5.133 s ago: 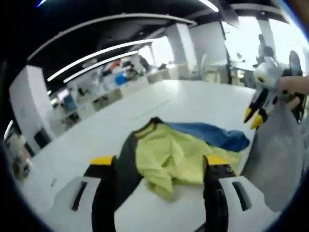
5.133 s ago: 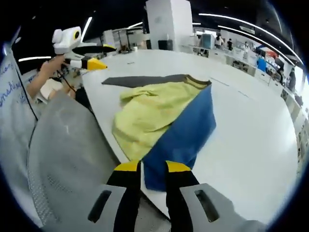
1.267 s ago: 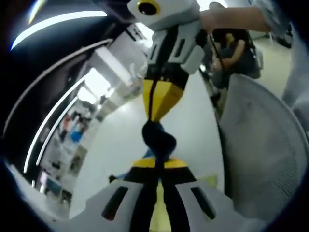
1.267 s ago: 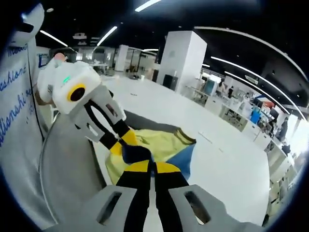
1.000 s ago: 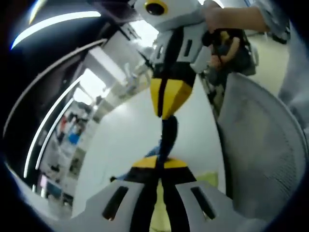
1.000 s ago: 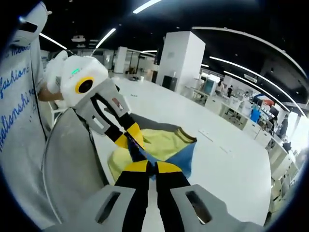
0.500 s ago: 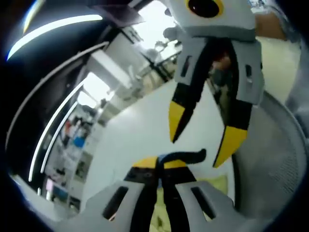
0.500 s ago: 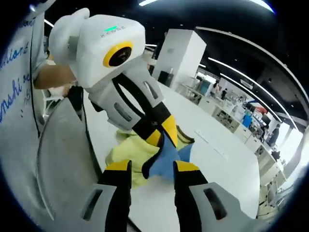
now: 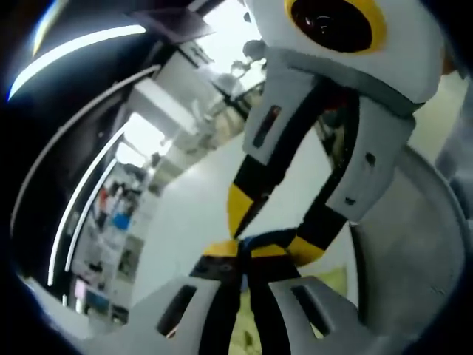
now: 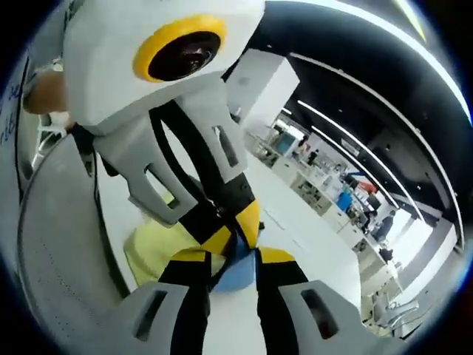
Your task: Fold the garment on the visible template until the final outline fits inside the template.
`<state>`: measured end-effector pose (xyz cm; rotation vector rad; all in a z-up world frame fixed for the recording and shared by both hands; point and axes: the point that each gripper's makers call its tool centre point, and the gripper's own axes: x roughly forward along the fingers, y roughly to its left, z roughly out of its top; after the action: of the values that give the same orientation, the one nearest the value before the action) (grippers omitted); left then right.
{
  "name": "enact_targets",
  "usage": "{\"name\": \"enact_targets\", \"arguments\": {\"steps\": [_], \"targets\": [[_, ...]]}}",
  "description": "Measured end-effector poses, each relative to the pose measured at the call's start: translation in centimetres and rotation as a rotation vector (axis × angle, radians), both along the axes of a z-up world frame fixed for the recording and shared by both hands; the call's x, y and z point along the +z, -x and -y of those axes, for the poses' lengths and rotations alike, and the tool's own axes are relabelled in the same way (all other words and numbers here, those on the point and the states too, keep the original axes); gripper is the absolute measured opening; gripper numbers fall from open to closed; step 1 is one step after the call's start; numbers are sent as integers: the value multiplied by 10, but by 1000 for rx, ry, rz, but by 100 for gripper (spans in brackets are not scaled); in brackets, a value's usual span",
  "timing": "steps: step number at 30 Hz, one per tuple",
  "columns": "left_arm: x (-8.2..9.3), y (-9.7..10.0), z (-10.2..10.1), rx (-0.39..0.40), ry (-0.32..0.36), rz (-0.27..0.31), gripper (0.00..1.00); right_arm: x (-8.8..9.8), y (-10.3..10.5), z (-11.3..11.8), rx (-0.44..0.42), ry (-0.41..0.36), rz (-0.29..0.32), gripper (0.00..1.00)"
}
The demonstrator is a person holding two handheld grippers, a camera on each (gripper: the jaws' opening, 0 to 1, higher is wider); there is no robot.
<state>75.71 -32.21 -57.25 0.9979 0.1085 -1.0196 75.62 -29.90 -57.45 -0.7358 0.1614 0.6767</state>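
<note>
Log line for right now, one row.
left gripper: shut on garment | right gripper: open around same fold | both lifted over table

- My right gripper (image 9: 270, 233) wears a smooth, slightly glossy white plastic shell; its black jaws end in matt yellow tips.
- My left gripper (image 10: 235, 235) has the same white plastic shell and yellow-tipped black jaws.
- The garment (image 10: 151, 248) is soft matt cloth, pale yellow and blue.
- The bench (image 9: 194, 211) is smooth, white, faintly shiny.

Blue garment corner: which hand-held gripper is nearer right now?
Left. The left hand-held gripper is shut on the blue corner; the right hand-held gripper is open, its jaws either side of it.
</note>
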Motion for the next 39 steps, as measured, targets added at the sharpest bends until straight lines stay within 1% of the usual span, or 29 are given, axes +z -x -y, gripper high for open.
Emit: {"name": "enact_targets", "arguments": {"steps": [2, 5, 8, 9, 12, 14, 15, 17, 20, 22, 24, 25, 26, 27, 29, 31, 32, 34, 36, 39], "targets": [[1, -1, -2, 4, -9, 17, 0, -3, 1, 2, 3, 37, 3, 17], [1, 0, -4, 5, -17, 24, 0, -2, 2, 4, 1, 44, 18, 11], [1, 1, -5, 4, -21, 26, 0, 3, 2, 7, -8, 64, 39, 4], [0, 0, -5, 4, -26, 38, 0, 3, 3, 8, -11, 78, 39, 3], [-4, 1, -4, -1, -40, 32, 0, 5, 3, 9, -7, 93, 48, 2], [-6, 3, -3, -12, -48, 30, 0, 5, 2, 11, -5, 116, 49, 2], [-7, 3, -3, -13, -49, 30, 0, 7, 1, 13, -3, 92, 31, 2], [-6, 3, -2, -26, -34, 38, 0, 9, -1, 13, 0, 61, 17, 2], [-4, 1, -4, -10, 2, 22, 0, 12, -2, 13, 7, 43, 11, 1], [-3, 1, -6, 9, 35, -5, 0, 12, -4, 14, 10, 36, 5, 1], [-5, 1, -9, 33, 73, -53, 0, 11, -8, 16, 9, 39, 3, 1], [-4, 2, -10, 38, 108, -70, 0, 11, -9, 16, 8, 40, 2, 1], [-3, 3, -11, 40, 128, -88, 1, 11, -11, 19, 8, 33, -6, 1], [-2, 4, -13, 61, 173, -120, 2, 12, -13, 20, 9, 23, -10, 1], [2, 3, -17, 80, 235, -151, 5, 12, -16, 23, 6, -1, -26, 1], [6, 2, -25, 125, 311, -211, 9, 10, -21, 27, 1, -3, -28, 1], [8, 1, -30, 146, 352, -232, 11, 9, -23, 29, -3, -3, -28, 1], [7, 2, -38, 172, 372, -267, 13, 8, -28, 35, -15, -14, -25, 1], [7, 2, -44, 176, 373, -273, 17, 6, -31, 41, -25, -47, -44, 2], [8, -2, -53, 217, 410, -284, 22, 4, -34, 48, -32, -73, -67, 2]]}}
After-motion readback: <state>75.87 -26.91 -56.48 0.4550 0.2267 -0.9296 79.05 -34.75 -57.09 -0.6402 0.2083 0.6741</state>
